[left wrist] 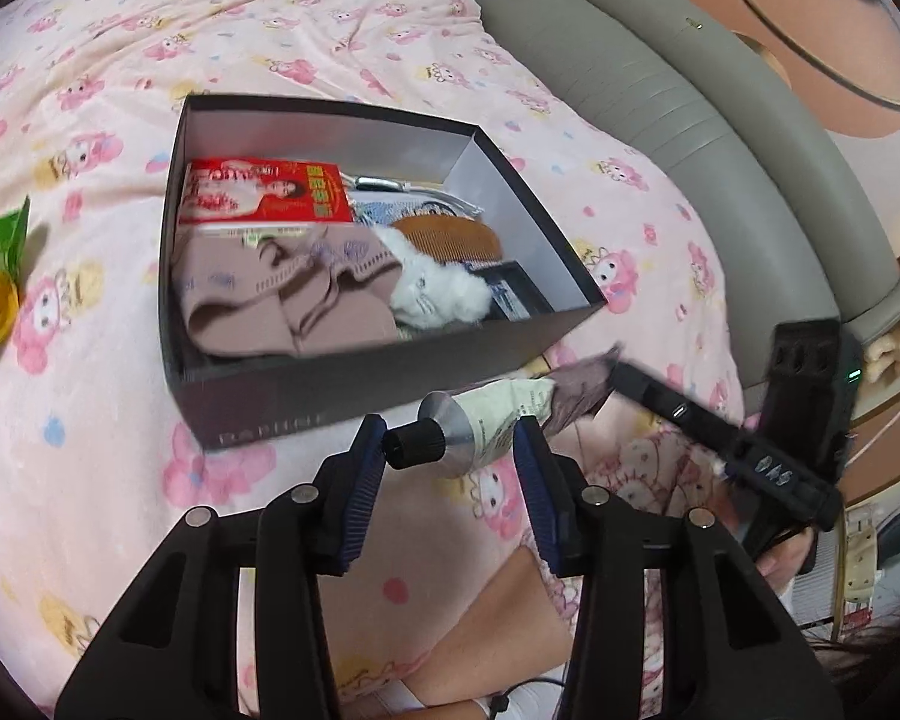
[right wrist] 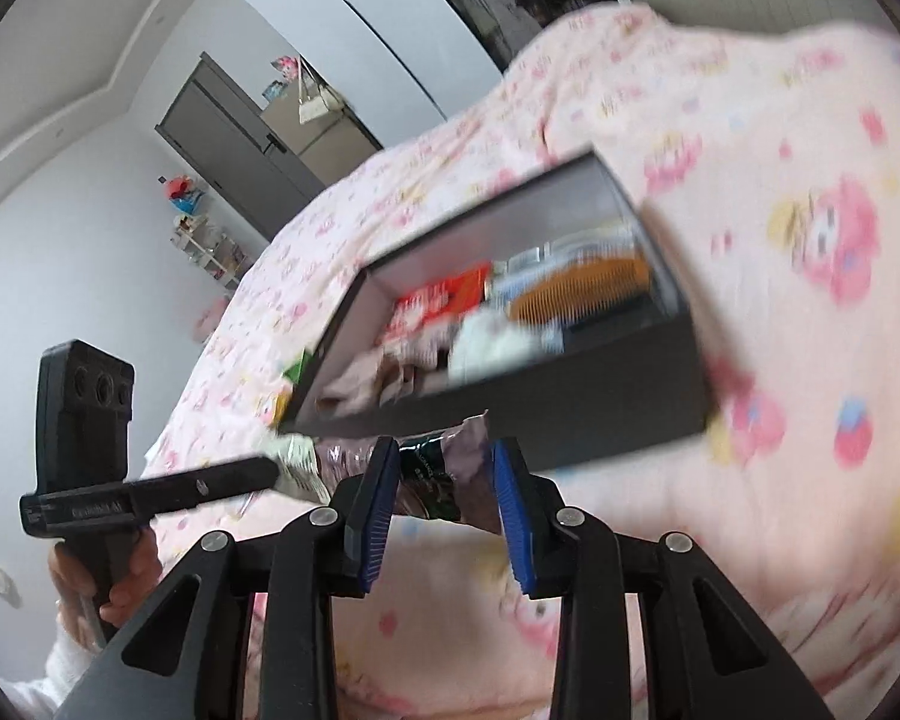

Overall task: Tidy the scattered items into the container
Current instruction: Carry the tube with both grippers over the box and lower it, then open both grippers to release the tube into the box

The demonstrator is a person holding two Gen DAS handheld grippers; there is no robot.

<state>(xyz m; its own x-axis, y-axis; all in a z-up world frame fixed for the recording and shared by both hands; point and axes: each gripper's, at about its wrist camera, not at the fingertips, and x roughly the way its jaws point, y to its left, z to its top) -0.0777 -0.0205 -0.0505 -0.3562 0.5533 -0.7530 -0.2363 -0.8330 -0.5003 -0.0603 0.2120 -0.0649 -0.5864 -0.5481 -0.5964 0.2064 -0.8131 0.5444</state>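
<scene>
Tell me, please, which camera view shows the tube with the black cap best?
The left wrist view: the tube lies sharp between the left hand-held gripper's fingers, cap and metal shoulder visible. The right wrist view shows only its blurred pale end.

Each gripper is matte black plastic. The left gripper (left wrist: 450, 453) has two fingers (left wrist: 363, 480) faced with ribbed blue pads, carried on angular black arms with triangular cut-outs and round silver screws at the pivots. The right gripper (right wrist: 444, 498) is built the same, with blue ribbed pads (right wrist: 513, 516) and silver screws. Seen from the side, each unit has a long black bar with faint lettering, a pistol-style handle and an upright black block with three round recesses; one shows a small green light. The hand (right wrist: 120, 576) on the handle has a white sleeve (right wrist: 60, 660).
</scene>
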